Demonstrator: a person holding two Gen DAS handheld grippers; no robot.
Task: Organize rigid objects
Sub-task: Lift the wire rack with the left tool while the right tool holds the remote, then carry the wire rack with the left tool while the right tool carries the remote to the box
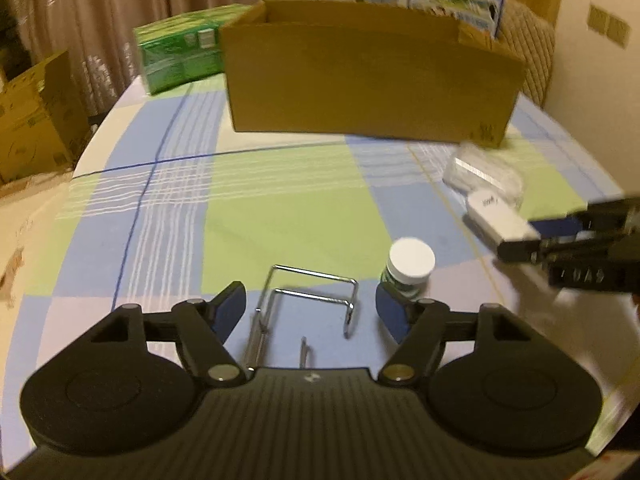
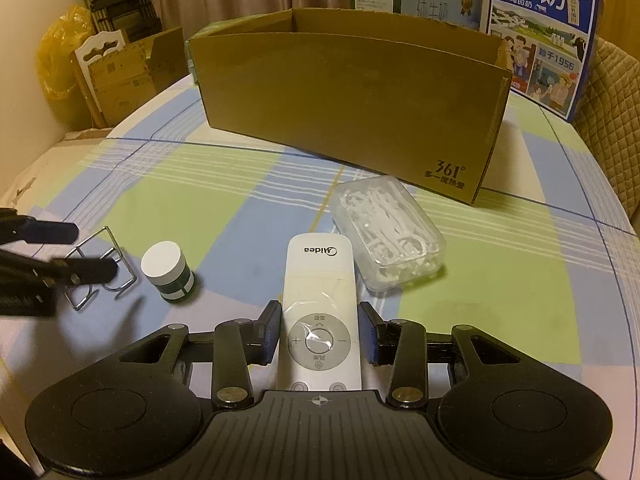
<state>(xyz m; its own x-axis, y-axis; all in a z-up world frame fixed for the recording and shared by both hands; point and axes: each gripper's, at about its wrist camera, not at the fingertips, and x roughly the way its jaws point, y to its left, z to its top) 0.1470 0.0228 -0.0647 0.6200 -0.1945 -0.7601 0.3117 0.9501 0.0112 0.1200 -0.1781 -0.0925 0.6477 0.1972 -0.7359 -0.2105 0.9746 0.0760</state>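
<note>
My left gripper is open over the checked tablecloth, and a chrome wire rack lies between its blue pads without touching them. A small jar with a white lid stands just right of the rack. My right gripper is shut on a white remote control, with its pads against both long sides. The remote and right gripper also show at the right edge of the left wrist view. The rack, jar and left gripper show at left in the right wrist view.
An open brown cardboard box stands at the back of the table. A clear case of floss picks lies in front of it. A green carton sits back left and milk cartons back right. A padded chair borders the right side.
</note>
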